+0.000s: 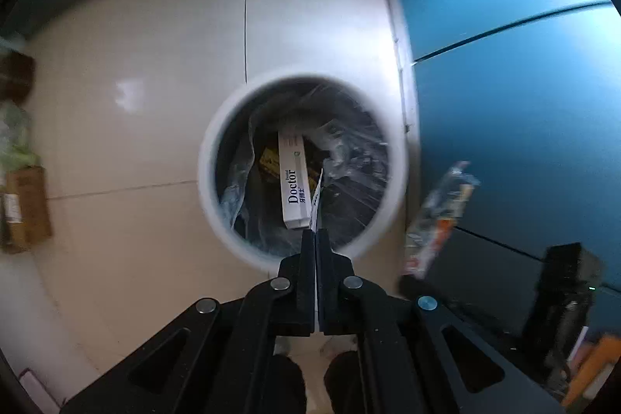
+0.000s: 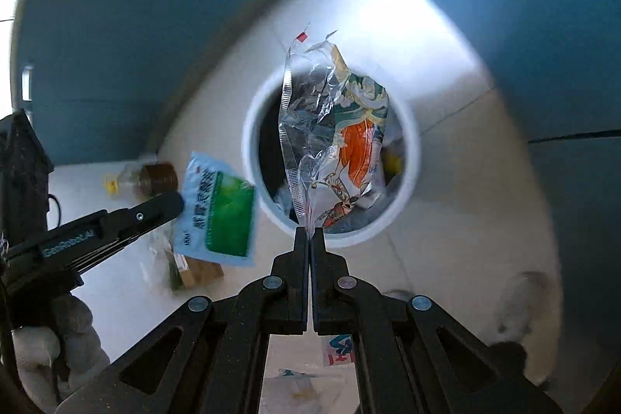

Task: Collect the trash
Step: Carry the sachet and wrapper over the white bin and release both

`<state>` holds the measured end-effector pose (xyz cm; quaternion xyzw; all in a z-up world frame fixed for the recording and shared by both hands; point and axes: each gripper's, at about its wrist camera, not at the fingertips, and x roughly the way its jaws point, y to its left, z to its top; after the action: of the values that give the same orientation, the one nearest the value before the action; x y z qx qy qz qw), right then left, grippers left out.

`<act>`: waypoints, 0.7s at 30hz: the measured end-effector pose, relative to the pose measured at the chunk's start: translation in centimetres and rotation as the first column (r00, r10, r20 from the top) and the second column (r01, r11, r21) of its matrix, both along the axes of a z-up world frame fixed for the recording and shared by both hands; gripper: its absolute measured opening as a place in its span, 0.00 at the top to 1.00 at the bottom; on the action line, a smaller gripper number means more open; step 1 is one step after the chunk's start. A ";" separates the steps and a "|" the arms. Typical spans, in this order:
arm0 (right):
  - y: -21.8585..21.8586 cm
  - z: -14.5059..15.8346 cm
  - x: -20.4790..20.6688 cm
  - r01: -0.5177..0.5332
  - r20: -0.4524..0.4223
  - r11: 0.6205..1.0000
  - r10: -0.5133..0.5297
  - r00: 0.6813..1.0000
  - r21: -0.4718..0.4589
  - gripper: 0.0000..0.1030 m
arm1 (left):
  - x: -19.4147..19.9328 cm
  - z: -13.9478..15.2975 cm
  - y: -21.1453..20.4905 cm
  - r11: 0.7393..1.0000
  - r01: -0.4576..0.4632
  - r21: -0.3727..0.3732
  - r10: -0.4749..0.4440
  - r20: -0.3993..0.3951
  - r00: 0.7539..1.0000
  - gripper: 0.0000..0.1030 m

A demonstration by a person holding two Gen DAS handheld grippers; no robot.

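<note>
Both grippers steeply downward above bin

White bin, blue cabinets, bright wrappers

The bin is white; its toothpaste box white with dark lettering. One wrapper shows orange and teal print, a sachet pale blue with green.

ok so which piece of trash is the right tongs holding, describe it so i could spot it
Find the round white bin on the pale tiled floor beside the blue cabinets. Hanging right over its mouth, pinched in the right tongs, is a crinkled clear plastic wrapper. Its orange and teal cartoon print sets it apart from the flat green and white sachet held to its left.
</note>
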<state>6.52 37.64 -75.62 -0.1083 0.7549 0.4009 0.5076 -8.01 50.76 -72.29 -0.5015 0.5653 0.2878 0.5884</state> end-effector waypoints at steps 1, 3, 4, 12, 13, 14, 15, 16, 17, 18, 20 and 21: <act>0.7 -2.3 -0.1 -0.009 -0.020 1.000 0.009 1.000 -0.015 0.99 | 0.0 -2.0 0.4 1.000 -0.005 -0.014 0.005 0.001 1.000 1.00; 2.1 -5.8 -0.2 -0.040 -0.019 0.998 0.039 0.999 -0.053 0.99 | -0.1 -4.7 1.3 1.000 -0.016 -0.027 0.016 0.000 1.000 1.00; 2.9 -7.5 -0.1 -0.053 -0.012 0.996 0.053 0.999 -0.067 0.98 | -0.1 -5.6 1.6 0.999 -0.021 -0.036 0.022 0.007 1.000 1.00; 6.1 -10.5 0.3 -0.135 0.038 0.979 0.143 0.989 -0.155 0.50 | -0.1 -7.3 2.8 1.000 0.016 0.025 -0.014 -0.087 0.996 0.47; 5.7 -10.3 0.6 -0.139 0.056 0.977 0.150 0.987 -0.161 0.43 | -0.4 -7.0 2.8 0.999 0.019 0.046 -0.014 -0.099 0.995 0.30; 5.3 -9.9 1.0 -0.140 0.073 0.977 0.154 0.985 -0.163 0.42 | -0.6 -6.5 2.9 0.997 0.022 0.070 -0.014 -0.111 0.994 0.09; 5.3 -9.5 1.2 -0.141 0.094 0.976 0.158 0.983 -0.168 0.41 | -0.9 -5.9 2.8 0.994 0.030 0.101 -0.017 -0.126 0.992 0.07; 5.2 -9.5 1.6 -0.141 0.107 0.975 0.161 0.981 -0.171 0.36 | -1.0 -5.6 2.8 0.992 0.038 0.121 -0.021 -0.140 0.990 0.07; 5.2 -8.8 1.7 -0.142 0.141 0.974 0.168 0.976 -0.176 0.31 | -1.2 -5.2 2.7 0.990 0.045 0.135 -0.024 -0.152 0.988 0.07; 5.1 -7.9 1.8 -0.142 0.180 0.973 0.174 0.968 -0.180 0.27 | -1.6 -4.9 2.6 0.988 0.049 0.149 -0.024 -0.165 0.986 0.05; 5.0 -6.4 1.8 -0.154 0.252 0.969 0.201 0.947 -0.193 0.07 | -2.0 -3.9 2.0 0.980 0.065 0.187 -0.028 -0.191 0.981 0.03; 4.4 -5.8 1.6 -0.160 0.280 0.967 0.212 0.936 -0.198 0.03 | -2.2 -3.4 1.7 0.975 0.079 0.209 -0.035 -0.204 0.978 0.03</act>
<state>8.15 42.06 -81.42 -0.2820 0.6877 0.3594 0.5642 -10.24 52.47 -75.65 -0.3870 0.6008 0.3790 0.5879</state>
